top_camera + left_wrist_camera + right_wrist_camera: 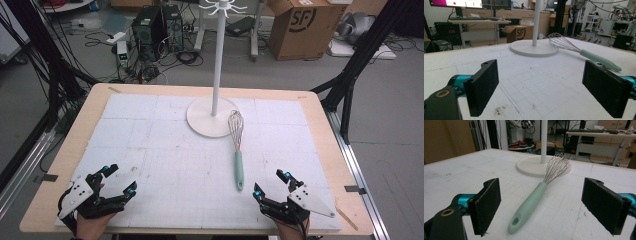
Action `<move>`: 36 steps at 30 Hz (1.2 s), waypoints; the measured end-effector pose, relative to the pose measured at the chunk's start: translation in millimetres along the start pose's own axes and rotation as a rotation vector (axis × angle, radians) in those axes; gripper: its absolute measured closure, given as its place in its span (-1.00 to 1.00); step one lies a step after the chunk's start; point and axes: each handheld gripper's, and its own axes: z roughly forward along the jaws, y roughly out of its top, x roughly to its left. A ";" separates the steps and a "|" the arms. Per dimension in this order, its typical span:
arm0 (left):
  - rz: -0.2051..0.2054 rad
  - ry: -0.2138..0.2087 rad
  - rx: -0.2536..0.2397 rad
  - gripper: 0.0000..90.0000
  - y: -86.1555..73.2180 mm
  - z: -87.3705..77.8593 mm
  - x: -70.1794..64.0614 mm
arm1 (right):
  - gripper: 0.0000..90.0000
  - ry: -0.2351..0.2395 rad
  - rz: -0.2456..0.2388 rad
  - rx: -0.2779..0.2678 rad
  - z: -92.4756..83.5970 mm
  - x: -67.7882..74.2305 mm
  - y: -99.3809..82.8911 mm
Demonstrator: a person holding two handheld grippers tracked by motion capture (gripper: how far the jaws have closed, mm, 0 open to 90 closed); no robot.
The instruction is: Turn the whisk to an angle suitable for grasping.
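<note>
high view: whisk lying flat near the table centre, wire head touching the white stand base, mint handle pointing at the near edge; left gripper by the near left corner and right gripper by the near right corner, both spread wide, gripping nothing. left gripper view: jaws far apart, whisk lying beyond on the right. right gripper view: jaws wide apart, whisk handle between and just ahead, untouched.

Table, wood-edged, white gridded mat; on mat: white stand, whisk with wires on stand base.
</note>
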 end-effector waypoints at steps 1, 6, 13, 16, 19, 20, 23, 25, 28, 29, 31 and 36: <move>-0.001 0.000 -0.001 -0.68 0.2 0.5 0.0 | -0.67 -0.004 0.001 0.000 -0.5 -0.3 0.0; -0.003 -0.005 -0.002 -0.68 1.4 2.4 -1.1 | -0.67 -0.007 0.002 0.004 -2.4 -3.0 -1.9; 0.014 -0.015 -0.010 -0.68 4.9 5.6 -5.6 | -0.24 0.006 0.016 0.026 0.0 -4.8 -3.4; 0.009 -0.019 -0.007 -0.68 3.8 5.6 -5.2 | -0.09 0.003 0.014 0.048 4.0 -5.1 -2.3; -0.013 -0.027 -0.023 -0.68 4.0 1.3 -4.9 | 0.17 0.021 0.020 0.085 9.2 -6.0 0.3; -0.013 -0.027 -0.023 -0.68 4.0 1.3 -4.9 | 0.23 0.026 0.017 0.084 10.0 -6.8 1.3; -0.017 -0.019 -0.027 -0.68 3.8 -1.1 -3.3 | 0.40 0.028 0.012 0.104 10.5 -8.8 4.9; -0.022 -0.017 -0.019 -0.68 3.5 -1.0 -3.3 | 0.53 0.011 0.000 0.140 11.9 -10.9 6.5; -0.017 -0.016 -0.017 -0.67 3.7 -1.4 -3.9 | 0.66 0.033 -0.015 0.199 15.5 -15.9 6.6; -0.018 -0.016 -0.019 -0.67 3.7 -1.6 -4.1 | 0.70 0.035 -0.022 0.216 16.9 -18.2 6.6; -0.020 -0.018 -0.017 -0.67 3.6 -1.9 -3.9 | 0.77 0.049 -0.025 0.261 20.0 -22.1 7.6; -0.021 -0.020 -0.011 -0.66 2.5 -3.3 -3.3 | 0.85 0.115 -0.019 0.359 30.0 -28.8 11.9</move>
